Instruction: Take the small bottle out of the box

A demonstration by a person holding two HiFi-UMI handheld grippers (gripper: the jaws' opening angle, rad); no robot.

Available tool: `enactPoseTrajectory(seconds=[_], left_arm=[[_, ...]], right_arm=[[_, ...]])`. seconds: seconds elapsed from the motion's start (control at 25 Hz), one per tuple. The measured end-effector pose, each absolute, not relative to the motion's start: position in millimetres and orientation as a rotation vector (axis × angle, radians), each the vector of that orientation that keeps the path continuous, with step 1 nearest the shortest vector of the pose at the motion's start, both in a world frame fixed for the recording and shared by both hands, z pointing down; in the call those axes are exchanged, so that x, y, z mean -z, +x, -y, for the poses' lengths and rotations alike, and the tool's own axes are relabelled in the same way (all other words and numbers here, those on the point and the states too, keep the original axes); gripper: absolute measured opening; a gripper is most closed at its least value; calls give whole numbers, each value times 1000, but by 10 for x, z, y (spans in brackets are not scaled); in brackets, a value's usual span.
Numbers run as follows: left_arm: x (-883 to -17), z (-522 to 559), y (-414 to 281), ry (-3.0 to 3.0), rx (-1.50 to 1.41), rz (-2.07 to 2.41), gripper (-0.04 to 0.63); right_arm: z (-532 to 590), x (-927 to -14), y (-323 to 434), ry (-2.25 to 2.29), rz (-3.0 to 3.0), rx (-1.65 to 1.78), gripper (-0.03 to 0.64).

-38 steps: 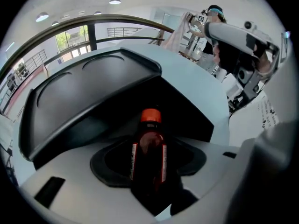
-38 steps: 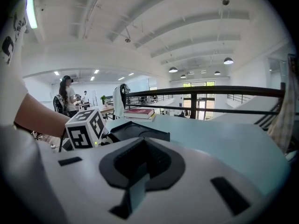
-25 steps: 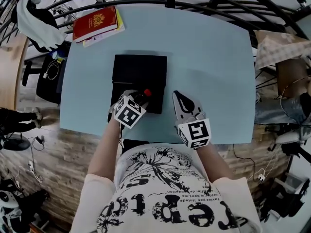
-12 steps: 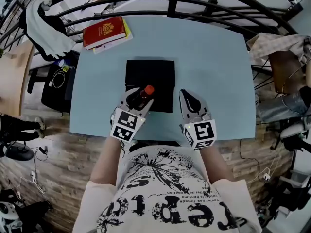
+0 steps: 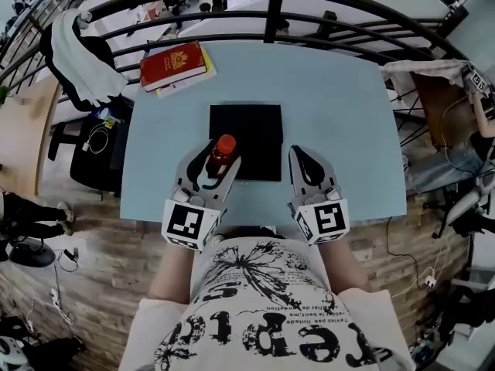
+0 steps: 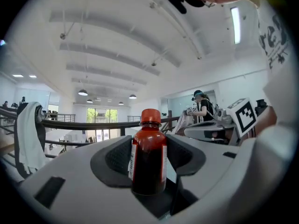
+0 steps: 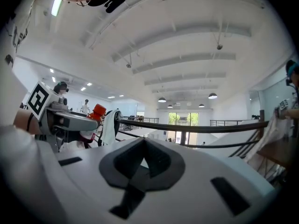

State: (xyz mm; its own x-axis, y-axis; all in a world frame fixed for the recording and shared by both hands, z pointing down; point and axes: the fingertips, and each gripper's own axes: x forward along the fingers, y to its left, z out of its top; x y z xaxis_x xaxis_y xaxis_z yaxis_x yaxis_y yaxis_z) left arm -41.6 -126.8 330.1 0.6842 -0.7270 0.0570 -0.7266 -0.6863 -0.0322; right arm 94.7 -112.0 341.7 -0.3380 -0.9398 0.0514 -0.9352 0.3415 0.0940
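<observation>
The small dark-red bottle (image 5: 223,149) with an orange-red cap is held upright between the jaws of my left gripper (image 5: 213,159), above the near left corner of the flat black box (image 5: 259,137). In the left gripper view the bottle (image 6: 148,162) fills the space between the dark pads (image 6: 117,160) of the left gripper (image 6: 148,146), and only ceiling and railing show behind it. My right gripper (image 5: 303,157) hovers just right of the box, its jaws together with nothing in them. The right gripper view shows the right gripper (image 7: 143,155) and the bottle's cap (image 7: 98,110) at far left.
The box lies on a light blue table (image 5: 340,114). A red book (image 5: 174,64) on a yellow one sits at the table's far left corner. A black railing (image 5: 271,6) runs behind the table, with a white cloth (image 5: 77,60) draped at its left.
My left gripper has drawn back toward the table's near edge with the bottle, which now stands more upright. The right gripper has shifted slightly nearer too.
</observation>
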Motion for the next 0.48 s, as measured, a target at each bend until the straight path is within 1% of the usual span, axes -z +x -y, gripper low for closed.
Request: enactPoseTrajectory(seconds=[0.2, 0.48], left_arm=[[-3098, 1134, -495, -2838, -32, -1238, 233], [-3078, 1064, -543, -2848, -24, -1212, 235]], right_arm=[[1028, -3250, 856, 1757, 2508, 124, 11], [925, -3206, 801, 1740, 2519, 133, 11]])
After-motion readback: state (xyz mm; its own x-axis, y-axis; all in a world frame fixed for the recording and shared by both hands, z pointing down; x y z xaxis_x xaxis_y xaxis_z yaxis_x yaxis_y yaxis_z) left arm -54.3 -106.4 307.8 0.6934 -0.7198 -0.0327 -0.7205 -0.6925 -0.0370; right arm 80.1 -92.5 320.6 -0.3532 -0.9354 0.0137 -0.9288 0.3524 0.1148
